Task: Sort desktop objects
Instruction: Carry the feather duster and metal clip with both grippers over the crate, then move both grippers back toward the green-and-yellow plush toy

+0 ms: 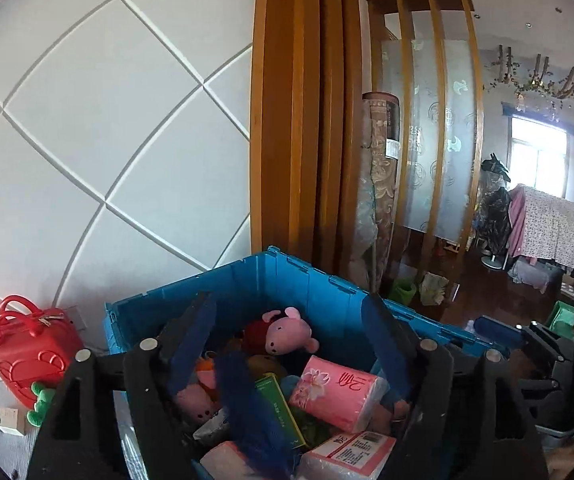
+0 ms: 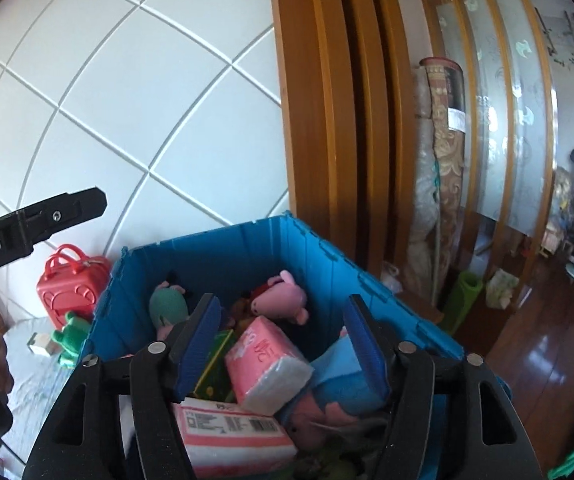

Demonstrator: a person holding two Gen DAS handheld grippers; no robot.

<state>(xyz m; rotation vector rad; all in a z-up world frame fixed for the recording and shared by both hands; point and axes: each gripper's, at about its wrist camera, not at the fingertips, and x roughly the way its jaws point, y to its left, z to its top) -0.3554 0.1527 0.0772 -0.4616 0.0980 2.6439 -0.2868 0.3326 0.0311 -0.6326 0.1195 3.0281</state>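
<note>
Blue crate (image 1: 247,284) sits on the surface (image 2: 35,360) near its far edge, close to the white tiled wall (image 1: 87,120), packed with sorted items. Inside: pink pig plush (image 1: 287,330) near the far wall of the crate, pink tissue pack (image 1: 337,394) lying tilted in the middle, green box (image 1: 281,410) just beside it on the left, a second tissue pack with a printed label (image 1: 347,456) at the near side. Right wrist view also shows a green-headed plush (image 2: 169,306) at the crate's left wall and a blue-and-pink plush (image 2: 335,392) on the right side, touching the tilted tissue pack.

Left claw (image 1: 291,344) hangs over the crate, fingers apart, nothing clamped; a dark blue feather-like thing (image 1: 255,412) lies between them, blurred, cannot tell if it touches a finger. Right claw (image 2: 283,340) also over the crate, fingers apart, nothing gripped; the blue-and-pink plush is just under its right finger (image 2: 367,344).

Outward: red toy case with handles (image 1: 31,348) on the surface left of the crate, against the wall. Green plush (image 1: 41,404) touches its front. Small white box (image 1: 7,420) near that. Wooden slatted divider (image 1: 307,100) stands behind the crate on the right.
</note>
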